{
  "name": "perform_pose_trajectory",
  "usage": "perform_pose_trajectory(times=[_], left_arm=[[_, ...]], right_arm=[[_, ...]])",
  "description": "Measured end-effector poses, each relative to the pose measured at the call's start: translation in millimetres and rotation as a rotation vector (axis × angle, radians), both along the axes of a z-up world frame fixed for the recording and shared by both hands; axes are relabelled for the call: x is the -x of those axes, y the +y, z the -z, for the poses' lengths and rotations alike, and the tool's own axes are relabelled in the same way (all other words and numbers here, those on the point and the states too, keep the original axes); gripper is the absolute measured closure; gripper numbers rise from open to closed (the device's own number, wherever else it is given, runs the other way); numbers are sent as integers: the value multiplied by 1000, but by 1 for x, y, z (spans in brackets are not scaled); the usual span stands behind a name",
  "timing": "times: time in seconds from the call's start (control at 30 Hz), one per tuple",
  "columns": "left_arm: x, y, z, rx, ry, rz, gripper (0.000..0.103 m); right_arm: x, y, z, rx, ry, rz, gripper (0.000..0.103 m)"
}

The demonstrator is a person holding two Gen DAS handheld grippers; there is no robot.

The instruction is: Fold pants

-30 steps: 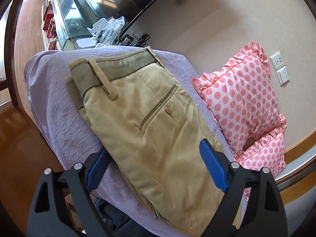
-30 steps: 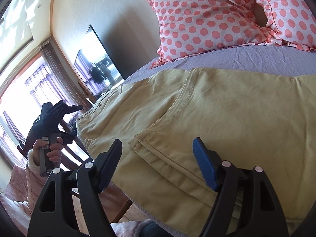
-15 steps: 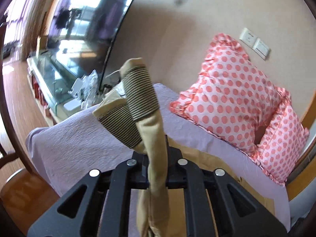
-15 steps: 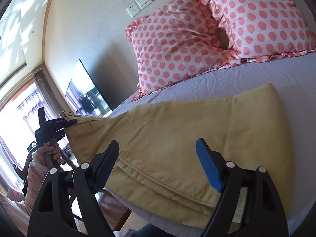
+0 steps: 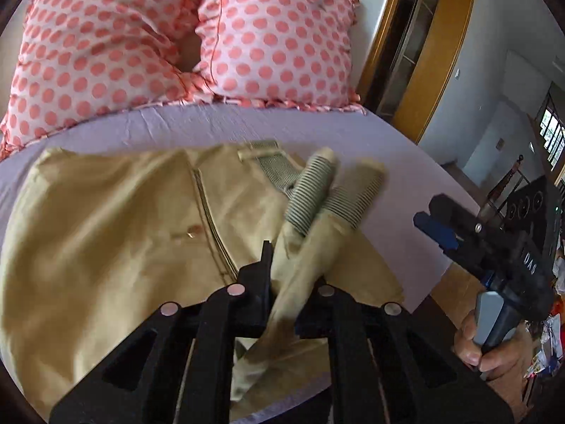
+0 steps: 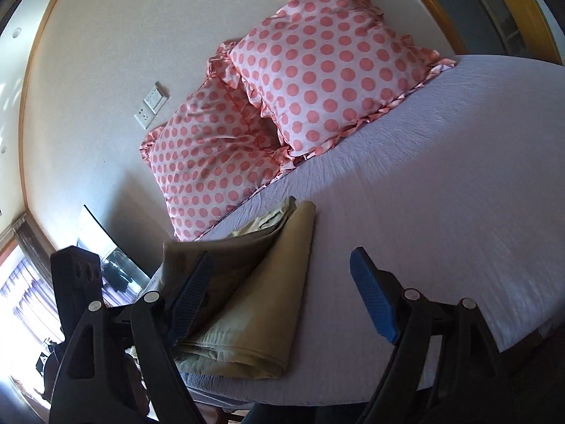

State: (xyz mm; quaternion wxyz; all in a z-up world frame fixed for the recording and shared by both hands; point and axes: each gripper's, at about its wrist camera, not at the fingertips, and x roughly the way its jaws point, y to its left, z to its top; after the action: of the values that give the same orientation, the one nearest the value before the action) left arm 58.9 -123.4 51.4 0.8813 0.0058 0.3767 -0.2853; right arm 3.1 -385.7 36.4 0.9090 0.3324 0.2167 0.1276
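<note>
The left gripper [image 5: 282, 282] is pinched on the waistband of the pants [image 5: 116, 240], which lie folded on the bed [image 5: 212, 127]. The right gripper [image 6: 279, 300] hangs spread beside them, gripping nothing. Two pillows [image 6: 317, 81] lean at the wall [image 6: 106, 70] beyond.

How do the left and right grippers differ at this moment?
The left gripper is shut on the khaki pants, with waistband fabric pinched between its fingers; the right gripper is open and holds nothing. The left gripper sits over the pants, while the right gripper hovers beside their folded edge, above the purple sheet. Both point toward the polka-dot pillows.
</note>
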Motion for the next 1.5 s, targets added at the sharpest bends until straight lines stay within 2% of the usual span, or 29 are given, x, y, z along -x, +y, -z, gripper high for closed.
perform_pose_trajectory(times=[0.07,0.13,0.2,0.3,0.33,0.37,0.4,0.43,0.47,0.53,0.57,0.6,0.67,0.77,0.83,0.93,1.0,1.13,1.17,1.2,1.23,1.27,1.4,1.5], left_arm=[[13,-8,-6,-31,-89,-23,94],[18,-9,-19,0,-121,-26,94],[21,-16,-24,-12,-140,-16,94],[31,-51,6,-192,-161,44,89],[33,-53,13,-219,-155,50,88],[37,-49,15,-213,-163,53,83],[43,-42,11,-188,-160,63,81],[45,-32,5,-140,-138,91,71],[47,-17,-3,-61,-101,134,53],[50,20,-20,86,-66,152,38],[51,40,-28,131,-62,135,37],[46,59,-34,154,-52,93,36],[20,103,-38,169,-12,-51,35],[-33,169,-25,196,122,-260,37],[-57,201,-14,237,197,-336,37],[-79,223,4,263,288,-366,37],[-91,224,17,294,366,-323,37],[-103,215,18,275,370,-275,33],[-107,214,19,287,377,-273,33],[-113,213,20,297,381,-266,37],[-116,212,24,297,393,-256,72],[-119,211,28,305,412,-239,95],[-115,209,15,312,366,-203,98],[-124,203,-10,306,304,-194,99]], right_arm=[[0,-6,1,-2,3,8,22],[-4,-9,-1,-9,-1,7,21],[-9,-9,-2,-30,-9,-3,21],[-18,-7,-3,-78,-3,-38,21],[-23,-7,-3,-100,10,-61,22],[-30,-5,-3,-119,27,-92,22],[-36,-3,-3,-124,47,-125,22],[-42,1,-4,-112,76,-149,22],[-51,6,-4,-86,111,-165,22],[-69,14,0,-27,181,-190,23],[-78,17,3,-7,211,-205,25],[-86,20,6,9,233,-225,32],[-101,27,11,53,278,-249,41],[-117,31,18,79,315,-260,45],[-122,30,19,69,327,-264,50],[-125,29,22,38,327,-291,55],[-125,28,22,34,327,-301,56],[-133,28,23,-7,326,-330,56],[-136,30,23,-19,320,-346,56],[-138,32,24,-39,311,-376,61],[-140,33,28,-68,312,-410,87],[-141,34,32,-111,319,-432,90],[-142,32,18,-156,271,-447,93],[-154,39,-10,-117,199,-453,93]])
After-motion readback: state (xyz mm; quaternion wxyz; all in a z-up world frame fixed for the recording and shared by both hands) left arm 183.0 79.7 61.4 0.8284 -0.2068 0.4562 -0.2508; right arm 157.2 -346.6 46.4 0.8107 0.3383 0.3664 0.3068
